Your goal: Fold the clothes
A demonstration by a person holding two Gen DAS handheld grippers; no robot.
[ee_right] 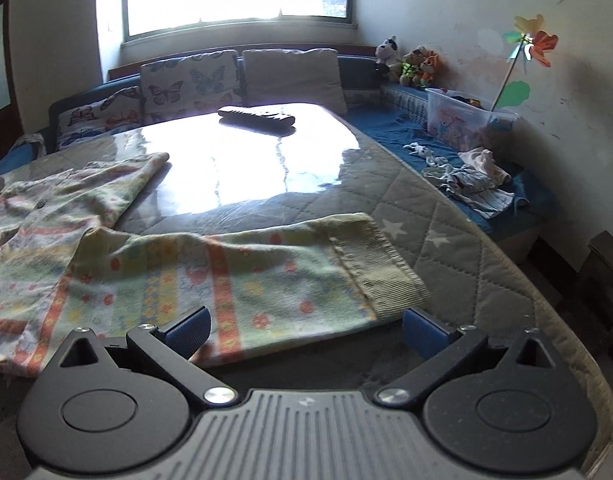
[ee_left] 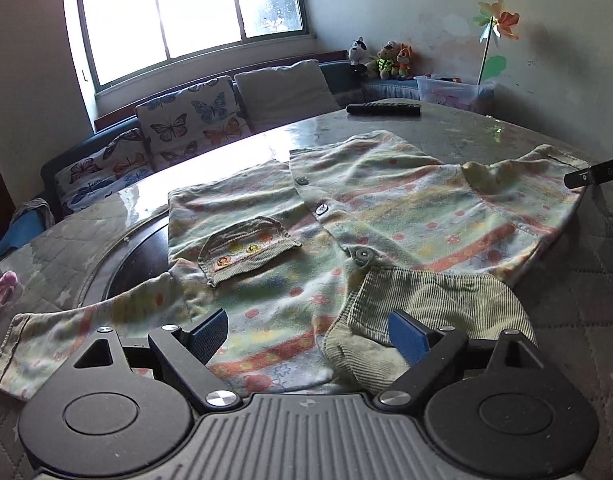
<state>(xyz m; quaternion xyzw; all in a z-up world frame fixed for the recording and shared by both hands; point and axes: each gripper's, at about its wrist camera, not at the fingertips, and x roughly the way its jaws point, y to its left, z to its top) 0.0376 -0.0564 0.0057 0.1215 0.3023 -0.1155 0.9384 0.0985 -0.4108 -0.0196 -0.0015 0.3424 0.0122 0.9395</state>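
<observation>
1. While it is lying spread flat across the near half of the table point(ee_right: 446, 216), the patterned shirt point(ee_left: 386, 208) is showing its buttons and corduroy collar point(ee_left: 438, 304).
2. The left gripper point(ee_left: 308, 330) is hovering over the collar, jaws apart, gripping nothing.
3. The right gripper point(ee_right: 306, 326) is hanging wide open above the sleeve point(ee_right: 266, 276) by the table's right edge.
4. A remote control point(ee_right: 256, 117) is resting near the far edge.

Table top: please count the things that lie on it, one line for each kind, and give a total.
Shirt, spread flat, buttoned: 1
Remote control, at the far end: 1
Small pink thing at the near left edge, too blurred to name: 1
Total: 3
</observation>
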